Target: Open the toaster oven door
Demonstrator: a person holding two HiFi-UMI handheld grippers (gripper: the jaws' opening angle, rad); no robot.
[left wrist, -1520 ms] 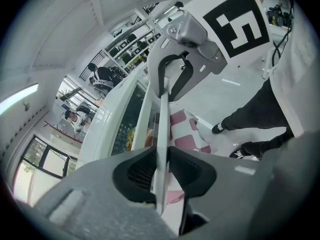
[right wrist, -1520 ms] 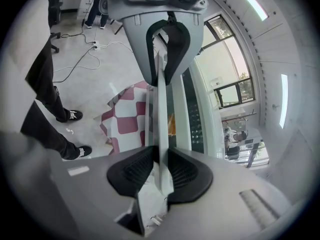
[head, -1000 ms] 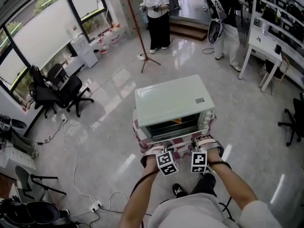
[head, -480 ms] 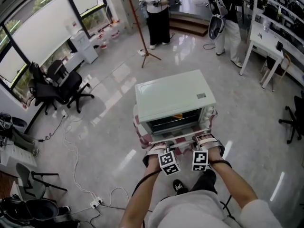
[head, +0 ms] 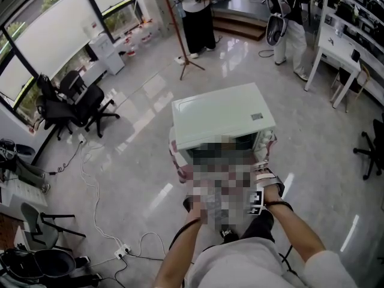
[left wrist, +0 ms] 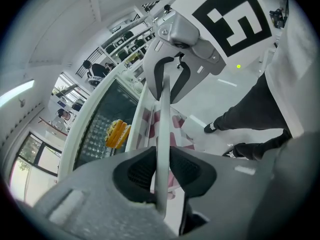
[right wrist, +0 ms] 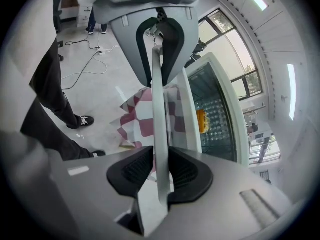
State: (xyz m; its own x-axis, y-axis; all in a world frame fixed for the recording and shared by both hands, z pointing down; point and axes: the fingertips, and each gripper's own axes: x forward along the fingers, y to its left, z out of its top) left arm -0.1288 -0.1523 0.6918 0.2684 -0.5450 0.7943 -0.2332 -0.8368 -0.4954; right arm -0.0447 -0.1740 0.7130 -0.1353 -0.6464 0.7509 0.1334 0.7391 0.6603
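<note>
A pale toaster oven [head: 222, 119] stands on a small table with a red-and-white checked cloth [head: 175, 161]. A mosaic patch hides its door and my left gripper in the head view; my right gripper [head: 261, 179] shows at the patch's right edge. In the left gripper view, my left gripper [left wrist: 162, 171] is shut on the door handle [left wrist: 164, 114], a thin white bar. My right gripper [right wrist: 160, 169] holds the same handle [right wrist: 157, 104]; its jaws have just been opening, with the bar still between the pads. The glass door [right wrist: 212, 109] is tilted, with yellow food [right wrist: 201, 120] behind it.
Two people [head: 195, 11] [head: 288, 17] stand at the back beside a tall tripod stand [head: 180, 29]. Black office chairs [head: 78, 104] are at the left, a white desk [head: 342, 47] at the right. Cables and a power strip [head: 123, 249] lie on the floor.
With both grippers on the handle, the door has come a little farther toward me. The right gripper has sunk slightly. A mosaic patch now covers the door area.
</note>
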